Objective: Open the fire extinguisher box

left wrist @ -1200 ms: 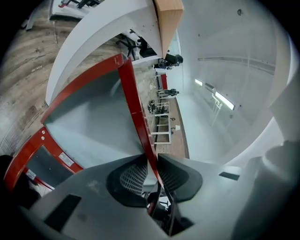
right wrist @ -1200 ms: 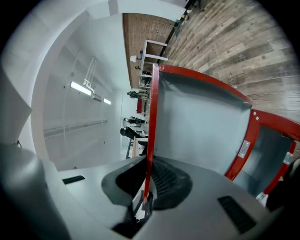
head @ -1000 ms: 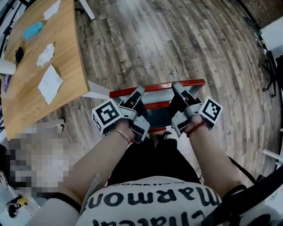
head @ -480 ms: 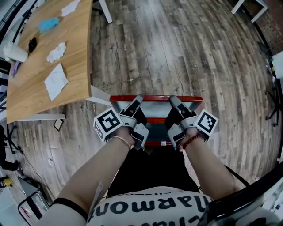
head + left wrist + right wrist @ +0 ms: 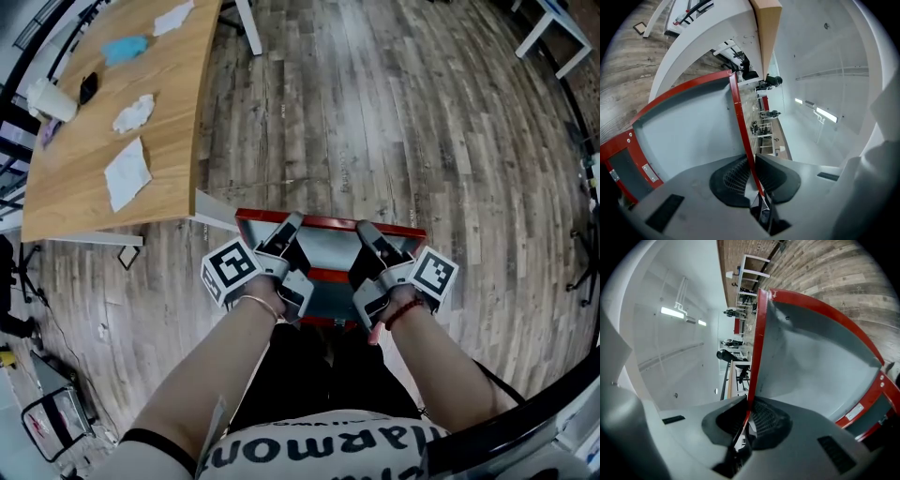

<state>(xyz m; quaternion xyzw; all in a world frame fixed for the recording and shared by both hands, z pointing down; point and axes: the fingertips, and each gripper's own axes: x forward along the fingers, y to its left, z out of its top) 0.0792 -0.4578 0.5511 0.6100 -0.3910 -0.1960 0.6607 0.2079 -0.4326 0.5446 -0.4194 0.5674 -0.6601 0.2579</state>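
Observation:
The fire extinguisher box (image 5: 330,298) stands on the floor in front of the person's knees, red-framed, its lid (image 5: 328,246) showing a grey panel. My left gripper (image 5: 290,224) is shut on the lid's red left edge (image 5: 738,115). Its jaws have just been closing, and the edge runs between the ribbed pads (image 5: 733,176). My right gripper (image 5: 365,231) is shut on the lid's red right edge (image 5: 758,341), which passes between its pads (image 5: 765,420). Both gripper views show the grey lid panel (image 5: 689,126) (image 5: 811,362) close up.
A wooden table (image 5: 178,103) stands at the left with sheets of paper (image 5: 125,173), a blue cloth (image 5: 125,49) and a cup (image 5: 49,98). Its corner lies close to the box's left side. Plank floor stretches beyond the box. White furniture legs (image 5: 553,37) show top right.
Both grippers have moved slightly with the lid's edges, and the grey panel now shows larger in the head view. The head view has shifted, so the box sits lower in the picture.

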